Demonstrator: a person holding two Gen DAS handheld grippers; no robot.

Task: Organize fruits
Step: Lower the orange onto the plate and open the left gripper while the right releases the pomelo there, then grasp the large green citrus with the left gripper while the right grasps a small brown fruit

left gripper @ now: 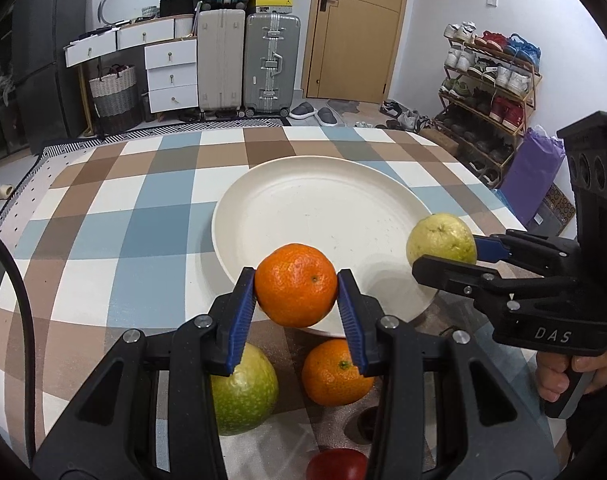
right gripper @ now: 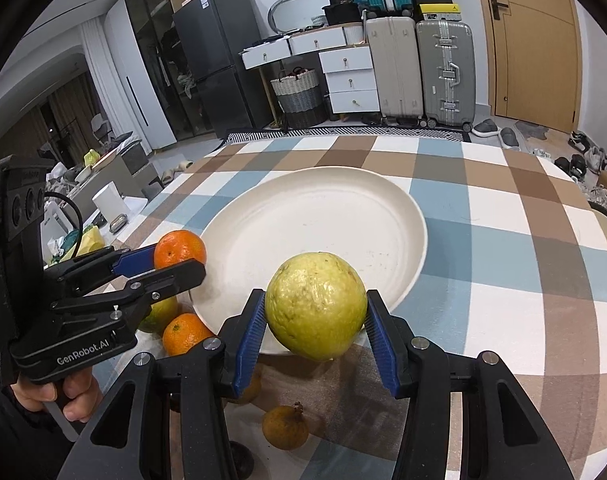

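Note:
My left gripper [left gripper: 296, 286] is shut on an orange mandarin [left gripper: 295, 284], held over the near rim of the white plate [left gripper: 323, 208]. My right gripper [right gripper: 315, 312] is shut on a yellow-green guava [right gripper: 315, 304] above the plate [right gripper: 323, 216] near its front edge. Each wrist view shows the other tool: the right gripper [left gripper: 447, 258] with the guava [left gripper: 441, 240] at the plate's right rim, and the left gripper [right gripper: 175, 262] with the mandarin [right gripper: 179, 248] at its left rim. The plate itself holds no fruit.
On the checked tablecloth [left gripper: 143, 220] below the left gripper lie a green guava [left gripper: 243, 392], a second mandarin [left gripper: 335, 372] and a red fruit [left gripper: 335, 464]. A brownish fruit [right gripper: 285, 426] lies under the right gripper. Hands [right gripper: 63, 392] grip the tool handles.

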